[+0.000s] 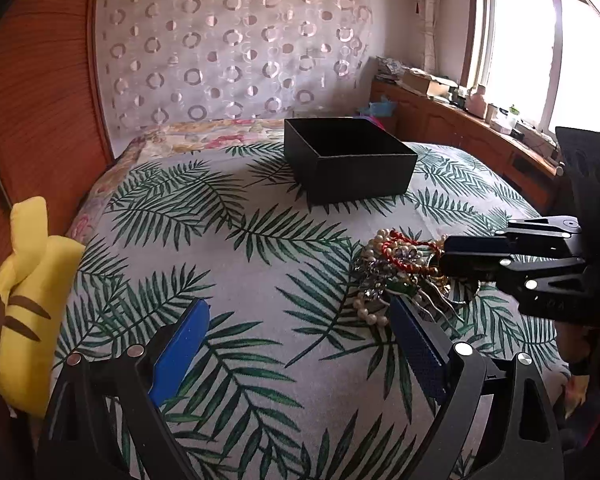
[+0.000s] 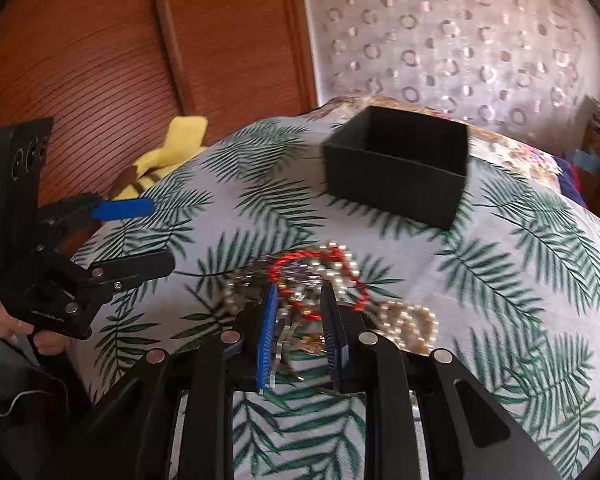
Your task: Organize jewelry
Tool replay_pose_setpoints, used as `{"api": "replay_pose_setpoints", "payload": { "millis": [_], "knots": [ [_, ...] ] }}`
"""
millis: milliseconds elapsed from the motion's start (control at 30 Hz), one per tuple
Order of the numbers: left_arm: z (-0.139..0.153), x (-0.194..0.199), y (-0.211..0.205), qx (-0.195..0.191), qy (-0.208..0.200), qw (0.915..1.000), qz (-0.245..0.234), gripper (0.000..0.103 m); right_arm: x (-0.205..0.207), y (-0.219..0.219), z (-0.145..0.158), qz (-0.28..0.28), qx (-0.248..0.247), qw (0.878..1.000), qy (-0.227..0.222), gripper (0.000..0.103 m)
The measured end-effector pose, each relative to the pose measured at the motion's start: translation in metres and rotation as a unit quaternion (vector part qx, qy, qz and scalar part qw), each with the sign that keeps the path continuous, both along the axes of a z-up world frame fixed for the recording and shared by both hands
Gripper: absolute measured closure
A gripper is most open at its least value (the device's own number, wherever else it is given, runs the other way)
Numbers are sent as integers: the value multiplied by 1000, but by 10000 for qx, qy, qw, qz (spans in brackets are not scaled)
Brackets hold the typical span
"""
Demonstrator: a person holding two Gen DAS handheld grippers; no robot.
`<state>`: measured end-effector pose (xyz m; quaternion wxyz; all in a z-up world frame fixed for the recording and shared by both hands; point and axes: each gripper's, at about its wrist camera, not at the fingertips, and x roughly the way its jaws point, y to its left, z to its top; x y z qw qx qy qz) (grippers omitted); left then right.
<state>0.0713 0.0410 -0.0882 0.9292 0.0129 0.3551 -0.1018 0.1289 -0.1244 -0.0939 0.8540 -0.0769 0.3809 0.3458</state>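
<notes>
Tangled pearl, red-cord jewelry pile (image 2: 324, 284); right gripper (image 2: 300, 300) nearly closed, left gripper (image 1: 300, 320) apart.

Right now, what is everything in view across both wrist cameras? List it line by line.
black box: one, black, open, on the far part of the bed.
jewelry pile: one tangle, pearl, red, gold and silver, nearer than the box.
bedspread: one, white with green leaves, under everything.
yellow plush: one, yellow with brown stripes, left bed edge.
wardrobe: one, reddish wood, behind the plush.
left gripper: fingers wide apart, holding nothing.
right gripper: fingers narrowed around pieces of the pile.
</notes>
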Motion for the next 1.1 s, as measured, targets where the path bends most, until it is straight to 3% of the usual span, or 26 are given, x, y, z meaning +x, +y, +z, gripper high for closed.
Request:
{"api": "replay_pose_setpoints", "payload": {
  "millis": [367,433,467,800,1100],
  "knots": [
    [-5,-3,5,-19,29,10000,38,15,7,19,-12,274,-389,9988,136,79],
    [-5,-4,4,-26,31,10000,41,15,6,18,-12,291,-392,9987,140,93],
    [-5,-4,4,-21,35,10000,39,15,5,17,-12,282,-383,9988,135,95],
    [-11,1,-11,35,139,9999,-89,15,-9,-22,6,-211,12,9996,-177,95],
    [-10,12,-27,-198,277,9987,-387,16,-22,-58,3,-795,-113,9957,-458,95]
  ]
}}
